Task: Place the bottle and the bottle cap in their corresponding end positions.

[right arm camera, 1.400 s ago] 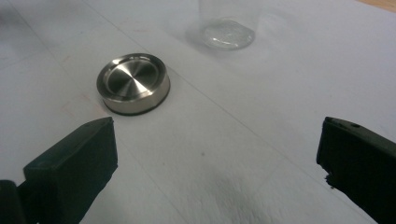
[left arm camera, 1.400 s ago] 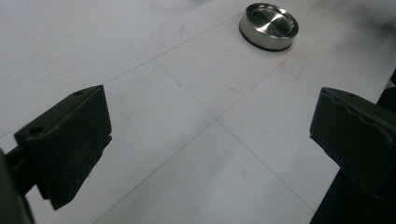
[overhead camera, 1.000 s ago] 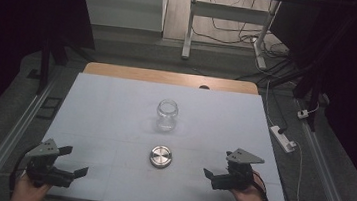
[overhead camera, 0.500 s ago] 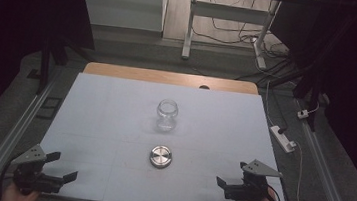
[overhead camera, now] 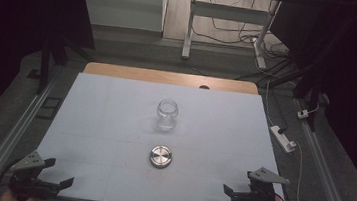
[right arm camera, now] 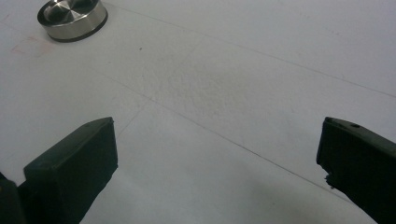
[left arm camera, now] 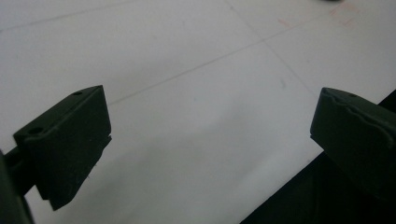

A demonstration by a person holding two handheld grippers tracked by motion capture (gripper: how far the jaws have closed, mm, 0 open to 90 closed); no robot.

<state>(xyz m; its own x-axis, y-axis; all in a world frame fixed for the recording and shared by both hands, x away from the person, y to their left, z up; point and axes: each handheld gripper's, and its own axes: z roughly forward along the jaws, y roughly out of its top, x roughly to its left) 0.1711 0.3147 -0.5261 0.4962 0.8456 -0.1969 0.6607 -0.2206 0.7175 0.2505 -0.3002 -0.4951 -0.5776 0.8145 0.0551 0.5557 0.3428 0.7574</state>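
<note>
Two grippers sit at the near edge of the white table [overhead camera: 103, 123], jaws spread and empty: left gripper [overhead camera: 58, 176] well left of the metal lid [overhead camera: 161, 156], right gripper [overhead camera: 238, 184] well right of it; a clear glass jar [overhead camera: 167, 114] stands upright just beyond the lid.

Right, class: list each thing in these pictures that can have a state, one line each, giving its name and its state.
glass jar: upright on the table, open, no lid on, looks empty.
metal lid: off the jar, lying flat on the table nearer the person.
left gripper: jaws wide apart, holding nothing, at the table's near left corner.
right gripper: jaws wide apart, holding nothing, at the near right edge.
</note>
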